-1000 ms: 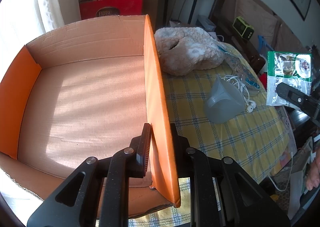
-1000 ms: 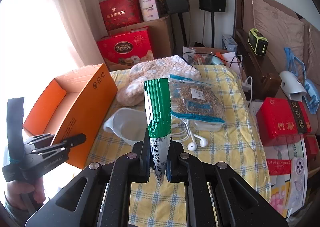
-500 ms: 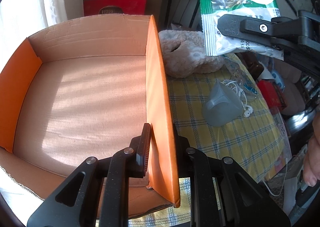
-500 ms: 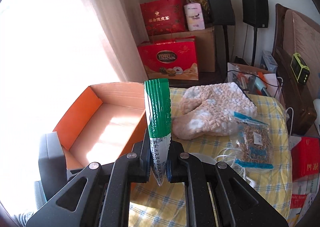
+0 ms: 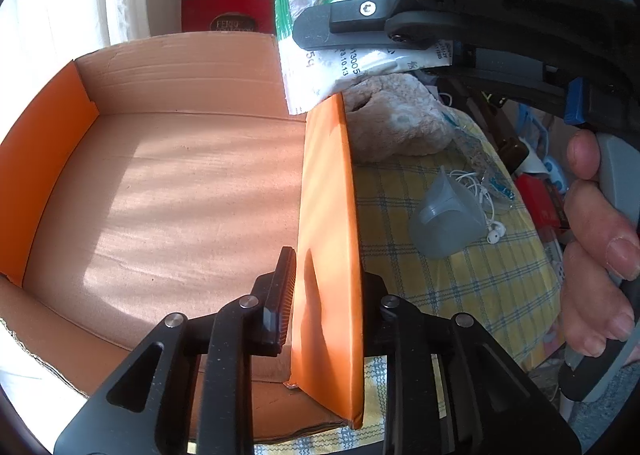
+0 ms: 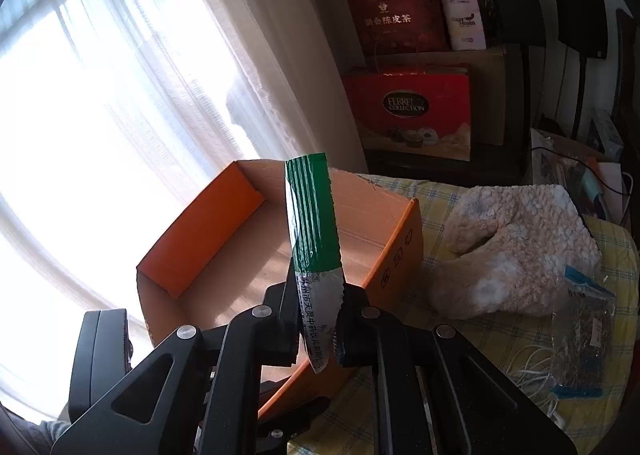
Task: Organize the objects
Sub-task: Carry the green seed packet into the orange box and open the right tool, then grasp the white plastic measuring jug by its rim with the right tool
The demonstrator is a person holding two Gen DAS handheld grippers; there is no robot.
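Note:
An open orange cardboard box (image 5: 180, 191) sits on the yellow checked table; its inside shows nothing in it. My left gripper (image 5: 326, 307) is shut on the box's right wall (image 5: 328, 239). My right gripper (image 6: 318, 319) is shut on a green and white sachet (image 6: 314, 239) and holds it upright over the box's near right corner (image 6: 400, 255). In the left wrist view the sachet (image 5: 320, 35) hangs above the box's far right corner, clamped by the right gripper's fingers (image 5: 360, 23).
A fluffy beige slipper (image 6: 512, 247), a clear bag of dried herbs (image 6: 580, 327), white earphones (image 5: 484, 207) and a grey plastic cup (image 5: 444, 219) lie on the table right of the box. Red gift boxes (image 6: 408, 107) stand behind, a curtain at left.
My right gripper has carried the sachet left and closer, from above the table's middle to over the box's right edge. The left gripper has kept its hold on the box wall.

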